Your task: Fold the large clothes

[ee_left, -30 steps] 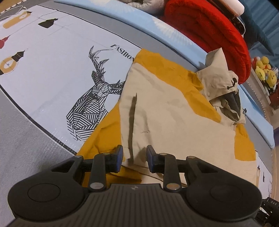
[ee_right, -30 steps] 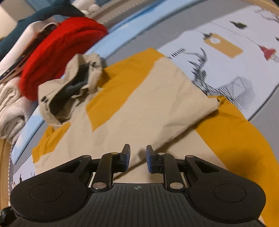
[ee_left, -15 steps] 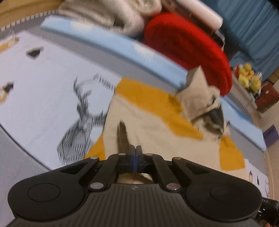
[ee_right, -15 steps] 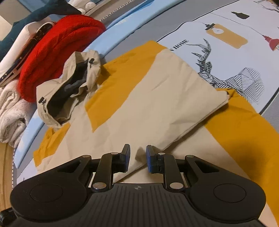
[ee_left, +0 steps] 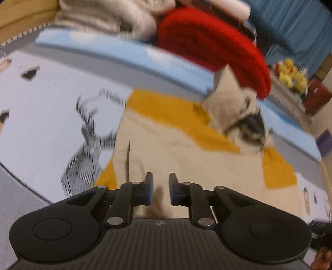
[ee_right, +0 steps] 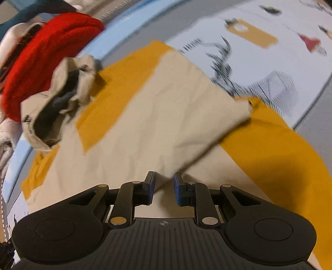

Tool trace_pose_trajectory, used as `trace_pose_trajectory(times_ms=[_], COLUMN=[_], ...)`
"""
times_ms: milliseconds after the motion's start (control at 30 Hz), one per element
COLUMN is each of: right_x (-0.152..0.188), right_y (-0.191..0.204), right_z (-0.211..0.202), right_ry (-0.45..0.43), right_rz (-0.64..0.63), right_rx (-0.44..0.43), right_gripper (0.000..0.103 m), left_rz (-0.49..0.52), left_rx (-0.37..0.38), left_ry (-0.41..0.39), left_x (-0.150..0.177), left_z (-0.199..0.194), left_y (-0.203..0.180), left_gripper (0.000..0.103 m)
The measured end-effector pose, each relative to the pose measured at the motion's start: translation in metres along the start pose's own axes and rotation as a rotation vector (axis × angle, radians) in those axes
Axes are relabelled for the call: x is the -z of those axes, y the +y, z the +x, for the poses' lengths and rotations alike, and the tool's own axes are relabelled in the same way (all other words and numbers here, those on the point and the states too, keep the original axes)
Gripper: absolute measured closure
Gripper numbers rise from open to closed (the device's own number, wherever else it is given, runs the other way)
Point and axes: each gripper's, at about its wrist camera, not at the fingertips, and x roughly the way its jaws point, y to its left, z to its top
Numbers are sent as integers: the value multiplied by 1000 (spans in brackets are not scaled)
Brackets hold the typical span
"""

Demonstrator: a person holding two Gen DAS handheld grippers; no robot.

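Note:
A beige and mustard-yellow hooded jacket [ee_left: 178, 149] lies partly folded on a printed mat [ee_left: 41, 108]; it also shows in the right wrist view [ee_right: 166, 116]. Its hood [ee_left: 234, 108] is bunched at the far end, also seen in the right wrist view [ee_right: 56, 103]. My left gripper [ee_left: 160, 191] is open and empty just above the jacket's near beige edge. My right gripper [ee_right: 164, 187] is open and empty at the edge of the folded beige flap, with a yellow sleeve [ee_right: 276, 145] to its right.
A red rolled blanket [ee_left: 211, 47] and pale folded clothes [ee_left: 108, 18] lie beyond a light blue strip [ee_left: 124, 52]. The mat's deer print [ee_left: 87, 149] is left of the jacket. Yellow plush toys [ee_left: 292, 74] sit at the far right.
My left gripper was open, shut briefly half a second ago while rising, and is open again now. My right gripper stayed open and shifted slightly over the jacket.

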Motion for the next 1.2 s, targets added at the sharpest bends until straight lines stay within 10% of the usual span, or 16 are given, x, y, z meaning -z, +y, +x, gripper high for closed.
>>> trace_pose_trajectory(times_ms=[133, 533, 1200], right_x=[-3, -18, -15], right_y=[16, -9, 25], right_z=[-13, 2, -85], right_ry=[-67, -9, -209], right_rz=[-73, 9, -258], right_rx=[-86, 43, -1], right_gripper=[82, 78, 78], left_rz=[-15, -21, 74], left_rx=[-102, -87, -53], left_ry=[142, 69, -26], left_x=[10, 2, 5], left_z=[24, 7, -54], left_y=[5, 0, -36], left_gripper=[73, 69, 69])
